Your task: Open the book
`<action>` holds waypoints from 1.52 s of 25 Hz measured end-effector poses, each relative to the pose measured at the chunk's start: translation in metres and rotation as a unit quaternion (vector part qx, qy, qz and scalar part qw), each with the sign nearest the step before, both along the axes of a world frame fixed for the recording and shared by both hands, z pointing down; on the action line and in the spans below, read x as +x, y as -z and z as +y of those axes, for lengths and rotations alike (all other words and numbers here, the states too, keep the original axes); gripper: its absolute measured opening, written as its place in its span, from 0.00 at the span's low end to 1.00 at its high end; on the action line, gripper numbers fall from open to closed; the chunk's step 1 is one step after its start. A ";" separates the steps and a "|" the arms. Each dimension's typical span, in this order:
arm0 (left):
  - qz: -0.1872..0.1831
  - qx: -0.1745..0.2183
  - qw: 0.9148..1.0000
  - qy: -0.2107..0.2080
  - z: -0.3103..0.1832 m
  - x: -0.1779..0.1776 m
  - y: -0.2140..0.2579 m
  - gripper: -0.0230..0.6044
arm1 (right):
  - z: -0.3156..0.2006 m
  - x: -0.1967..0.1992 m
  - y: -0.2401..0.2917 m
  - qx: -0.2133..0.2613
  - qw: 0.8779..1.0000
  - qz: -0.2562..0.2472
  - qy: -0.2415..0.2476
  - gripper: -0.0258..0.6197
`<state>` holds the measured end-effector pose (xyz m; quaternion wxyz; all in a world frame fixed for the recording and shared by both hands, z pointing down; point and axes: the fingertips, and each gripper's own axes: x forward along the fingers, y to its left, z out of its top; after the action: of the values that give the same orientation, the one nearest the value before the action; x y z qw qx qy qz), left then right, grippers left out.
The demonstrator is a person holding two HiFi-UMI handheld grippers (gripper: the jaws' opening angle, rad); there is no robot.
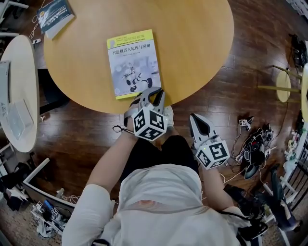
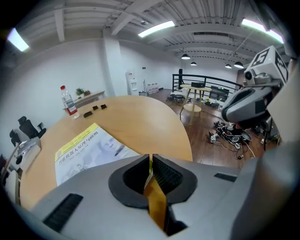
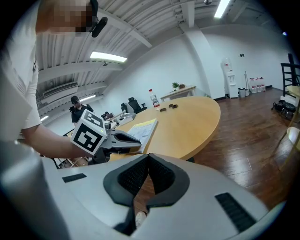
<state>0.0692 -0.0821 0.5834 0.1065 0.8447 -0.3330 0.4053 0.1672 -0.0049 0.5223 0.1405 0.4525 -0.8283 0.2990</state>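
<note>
A closed book (image 1: 131,62) with a yellow-bordered cover and a robot picture lies on the round wooden table (image 1: 202,43), near its front edge. My left gripper (image 1: 155,92) is at the book's near right corner. In the left gripper view its jaws (image 2: 151,157) are nearly together, with a thin yellow edge of the cover pinched between the pads; the book (image 2: 89,150) lies flat to the left. My right gripper (image 1: 195,116) hangs off the table, over the floor beside the person's legs. Its pads (image 3: 149,157) meet with nothing between them.
A second book (image 1: 54,14) lies at the table's far left edge. A white table (image 1: 21,72) stands to the left. Cables and gear (image 1: 255,144) litter the wooden floor on the right. A bottle (image 2: 69,101) and small dark items (image 2: 96,108) sit on the table's far side.
</note>
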 end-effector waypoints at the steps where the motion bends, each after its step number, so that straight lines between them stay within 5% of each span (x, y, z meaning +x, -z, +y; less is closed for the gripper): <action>1: 0.004 -0.002 1.000 0.005 0.000 0.000 0.001 0.09 | 0.000 0.000 0.000 0.000 1.000 -0.001 0.001 0.05; 11: 0.114 -0.002 0.989 0.099 -0.008 -0.024 0.053 0.07 | -0.008 -0.014 0.003 0.006 1.000 -0.010 0.026 0.05; 16: 0.177 0.017 0.970 0.164 -0.021 -0.056 0.091 0.07 | -0.016 -0.034 0.011 0.014 0.998 -0.019 0.055 0.05; 21: 0.253 0.006 0.935 0.250 -0.030 -0.099 0.114 0.07 | -0.021 -0.056 0.017 0.016 0.996 -0.024 0.082 0.05; 27: 0.332 -0.010 0.878 0.343 -0.030 -0.149 0.123 0.07 | -0.027 -0.083 0.025 0.019 0.993 -0.025 0.112 0.05; 31: 0.355 -0.008 0.851 0.387 -0.023 -0.181 0.124 0.07 | -0.031 -0.102 0.031 0.021 0.991 -0.023 0.132 0.05; 35: 0.384 -0.016 0.811 0.442 -0.016 -0.223 0.118 0.07 | -0.036 -0.125 0.037 0.026 0.989 -0.022 0.147 0.05; 38: 0.386 -0.013 0.792 0.473 -0.008 -0.254 0.111 0.07 | -0.037 -0.139 0.037 0.025 0.987 -0.021 0.155 0.05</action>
<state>-0.1847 -0.0899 0.4725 0.4154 0.6662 -0.6172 -0.0512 0.0282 -0.0416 0.4851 0.1564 0.3154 -0.8986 0.2620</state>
